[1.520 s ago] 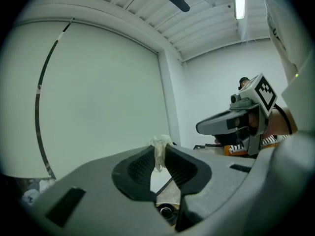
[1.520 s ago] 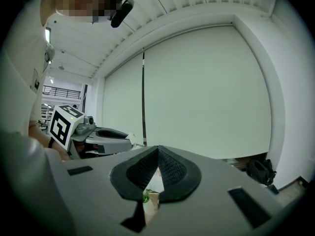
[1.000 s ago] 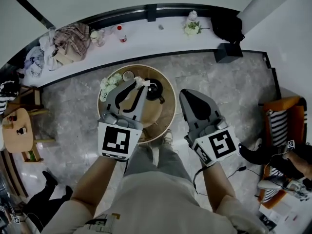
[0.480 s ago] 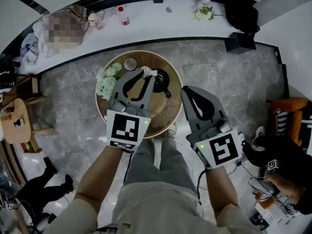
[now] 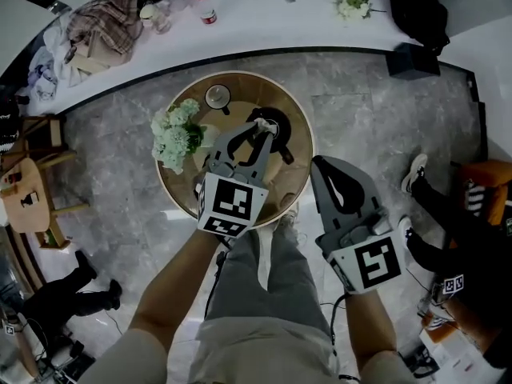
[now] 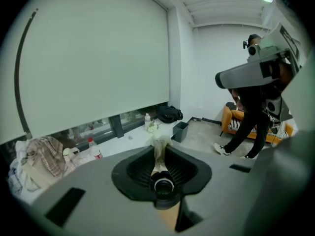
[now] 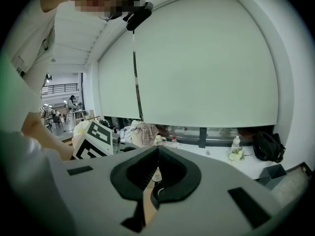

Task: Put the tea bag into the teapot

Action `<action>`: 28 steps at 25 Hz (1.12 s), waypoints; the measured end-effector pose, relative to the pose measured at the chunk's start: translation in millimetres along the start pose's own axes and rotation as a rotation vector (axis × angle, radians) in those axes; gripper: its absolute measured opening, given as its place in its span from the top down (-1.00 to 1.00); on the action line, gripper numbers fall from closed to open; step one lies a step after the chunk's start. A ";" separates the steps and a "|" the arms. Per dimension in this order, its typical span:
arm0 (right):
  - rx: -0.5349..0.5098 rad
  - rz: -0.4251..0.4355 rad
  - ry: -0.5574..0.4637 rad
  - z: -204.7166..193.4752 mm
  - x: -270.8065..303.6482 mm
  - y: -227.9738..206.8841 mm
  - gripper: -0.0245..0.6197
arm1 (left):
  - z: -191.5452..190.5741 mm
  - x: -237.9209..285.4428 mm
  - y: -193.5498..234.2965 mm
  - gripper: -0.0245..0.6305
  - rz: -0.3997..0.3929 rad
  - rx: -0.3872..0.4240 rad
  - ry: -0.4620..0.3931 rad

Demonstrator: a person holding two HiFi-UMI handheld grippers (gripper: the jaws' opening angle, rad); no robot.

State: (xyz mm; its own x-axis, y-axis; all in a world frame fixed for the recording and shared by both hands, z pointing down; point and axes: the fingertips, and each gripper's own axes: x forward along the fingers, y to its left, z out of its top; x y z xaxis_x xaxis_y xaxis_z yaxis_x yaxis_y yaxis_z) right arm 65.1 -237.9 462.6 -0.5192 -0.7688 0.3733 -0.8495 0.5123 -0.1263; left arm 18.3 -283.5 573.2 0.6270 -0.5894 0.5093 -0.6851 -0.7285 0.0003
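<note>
Round table carries flowers at its left edge, a cup at its far edge and the teapot right of centre. Left gripper hangs over the table, its jaws narrow and pinching the tea bag at their tips directly above the teapot's opening. Right gripper is off the table's right edge, jaws together on nothing.
</note>
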 end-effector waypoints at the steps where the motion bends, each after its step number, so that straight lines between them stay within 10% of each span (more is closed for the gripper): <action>1: 0.005 0.003 0.008 -5.8 3.2 -0.8 0.90 | -9.0 6.6 -0.2 0.71 -0.004 -0.002 0.017; 28: 0.069 0.002 0.129 -89.7 59.0 -42.7 0.90 | -155.1 116.4 -2.1 0.71 -0.084 -0.096 0.386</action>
State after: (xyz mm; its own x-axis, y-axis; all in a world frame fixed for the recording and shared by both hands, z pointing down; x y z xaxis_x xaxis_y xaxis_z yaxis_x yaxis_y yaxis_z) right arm 79.1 -270.8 572.5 -0.5080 -0.7103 0.4873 -0.8554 0.4824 -0.1886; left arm 35.2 -296.5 765.9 0.5094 -0.3416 0.7899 -0.6802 -0.7221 0.1264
